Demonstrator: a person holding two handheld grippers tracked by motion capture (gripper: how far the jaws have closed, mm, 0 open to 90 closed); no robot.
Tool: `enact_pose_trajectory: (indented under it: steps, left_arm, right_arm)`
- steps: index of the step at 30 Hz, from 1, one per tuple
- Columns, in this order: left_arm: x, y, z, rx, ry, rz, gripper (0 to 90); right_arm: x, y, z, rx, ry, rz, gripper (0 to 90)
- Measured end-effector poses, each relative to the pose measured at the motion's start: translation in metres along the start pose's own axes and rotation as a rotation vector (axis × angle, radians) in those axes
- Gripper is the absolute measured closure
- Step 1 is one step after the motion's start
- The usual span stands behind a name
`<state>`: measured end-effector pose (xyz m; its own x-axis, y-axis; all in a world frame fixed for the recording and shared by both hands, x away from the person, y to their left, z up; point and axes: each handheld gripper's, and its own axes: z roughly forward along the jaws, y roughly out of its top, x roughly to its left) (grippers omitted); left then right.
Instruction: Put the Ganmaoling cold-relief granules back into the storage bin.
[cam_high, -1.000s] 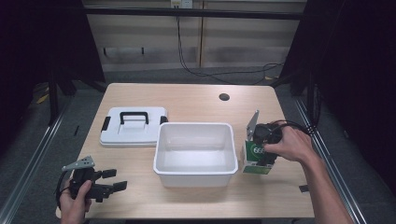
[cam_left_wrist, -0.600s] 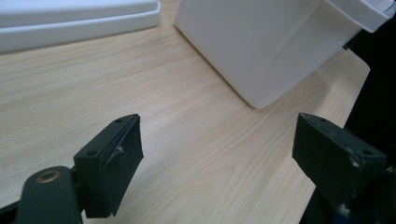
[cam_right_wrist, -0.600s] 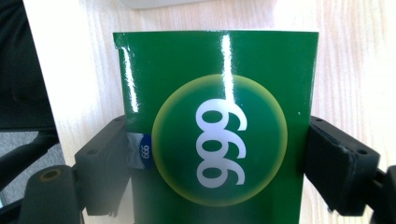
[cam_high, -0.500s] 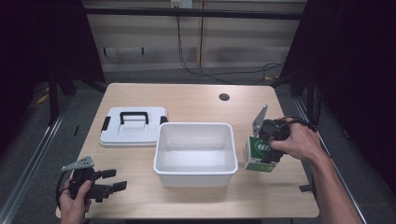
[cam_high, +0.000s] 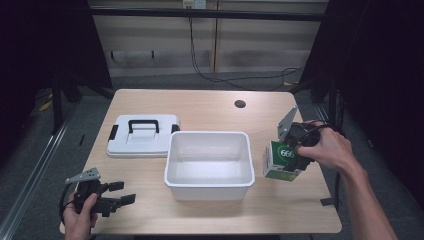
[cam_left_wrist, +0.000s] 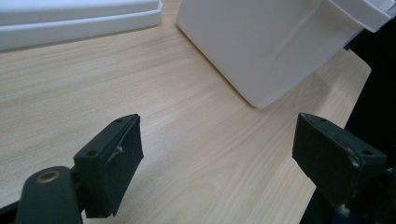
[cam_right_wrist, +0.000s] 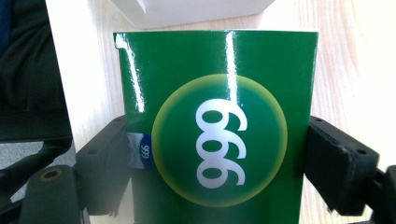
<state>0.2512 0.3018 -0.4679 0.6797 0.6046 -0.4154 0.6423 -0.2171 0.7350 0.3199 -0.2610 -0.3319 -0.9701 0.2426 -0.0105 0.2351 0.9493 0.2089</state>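
Evidently the right tongs (cam_high: 295, 150), clamping the green carton (cam_high: 281, 160), are lifting it off the worktop (cam_high: 210, 107) beside the white tub (cam_high: 208, 159); loading seems imminent. Left tongs (cam_high: 117, 192) are idling, gaping wide and holding nothing.

Light wooden table (cam_high: 210, 107) on grey floor (cam_high: 30, 150), dark surroundings.

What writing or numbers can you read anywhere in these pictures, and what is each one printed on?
"666" in large white digits, inside a round yellow-edged emblem on the green box clamped in the right gripper.
"666" again, seen on the box's green face from the high view.
Small white digits on a blue patch at the box's edge: too small to read surely.
The bin and lid show no writing.
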Motion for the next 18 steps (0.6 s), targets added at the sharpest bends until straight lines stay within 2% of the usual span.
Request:
enact_pose_trajectory:
  steps: [5,16,18]
  left_arm:
    - [0.0,0.0,0.0,0.0,-0.001,0.001,16.1]
    - [0.0,0.0,0.001,0.004,-0.001,0.001,16.1]
    - [0.0,0.0,0.001,0.007,-0.001,0.007,16.1]
  right_arm:
    - [0.0,-0.002,-0.012,-0.046,-0.016,-0.001,16.6]
    - [0.002,-0.007,-0.027,-0.079,-0.025,0.003,16.6]
    - [0.004,-0.005,-0.027,-0.081,-0.042,-0.012,16.6]
